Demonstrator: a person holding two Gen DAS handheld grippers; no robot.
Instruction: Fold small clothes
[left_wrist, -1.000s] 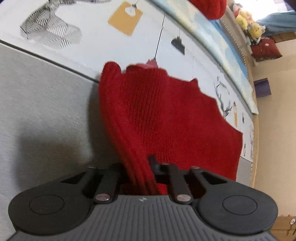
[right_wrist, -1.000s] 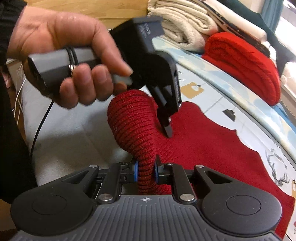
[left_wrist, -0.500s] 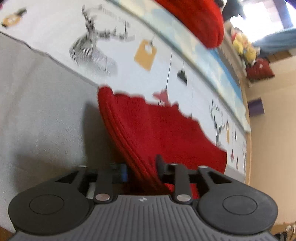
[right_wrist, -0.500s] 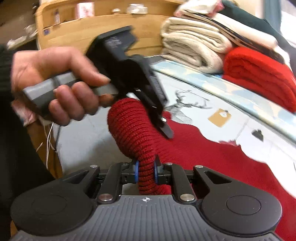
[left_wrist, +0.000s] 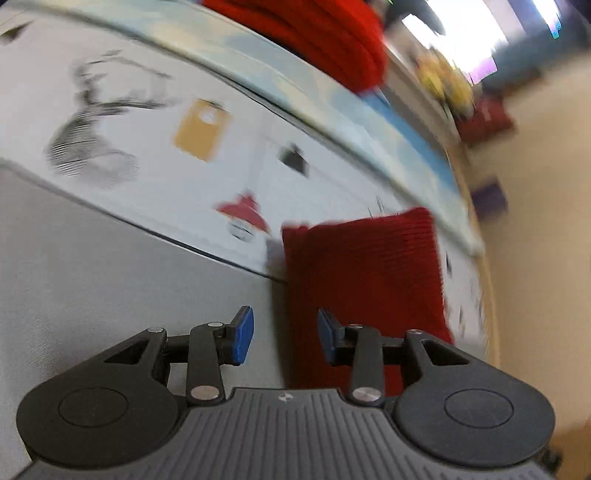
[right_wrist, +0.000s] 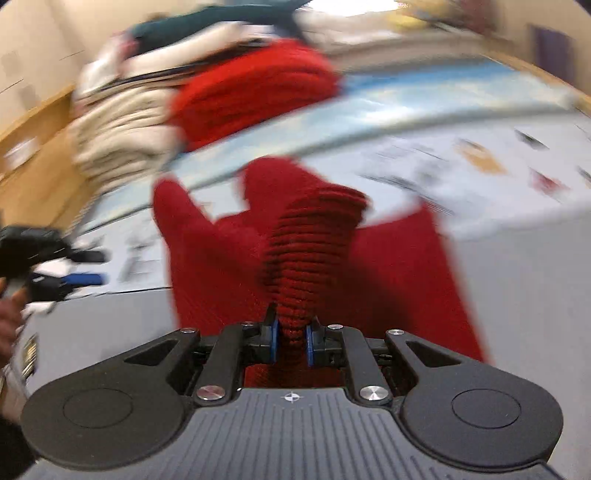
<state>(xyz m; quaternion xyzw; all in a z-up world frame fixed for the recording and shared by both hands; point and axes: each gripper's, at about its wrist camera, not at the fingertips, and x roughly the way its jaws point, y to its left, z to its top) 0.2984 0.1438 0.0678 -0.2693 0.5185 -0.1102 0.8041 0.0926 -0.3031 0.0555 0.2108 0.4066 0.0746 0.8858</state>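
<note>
Right gripper (right_wrist: 291, 341) clamped on a bunched ridge of the red knit (right_wrist: 314, 240); rest of knit spread flat on the printed mat (right_wrist: 498, 184). Left gripper (left_wrist: 282, 338) open, nothing between its pads, above the knit's edge (left_wrist: 362, 266)

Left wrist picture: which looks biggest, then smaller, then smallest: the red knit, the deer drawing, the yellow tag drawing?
1. Red knit, largest, though it lies nearest the camera, which enlarges it.
2. Deer drawing.
3. Yellow tag drawing, smallest.
All are blurred.
</note>
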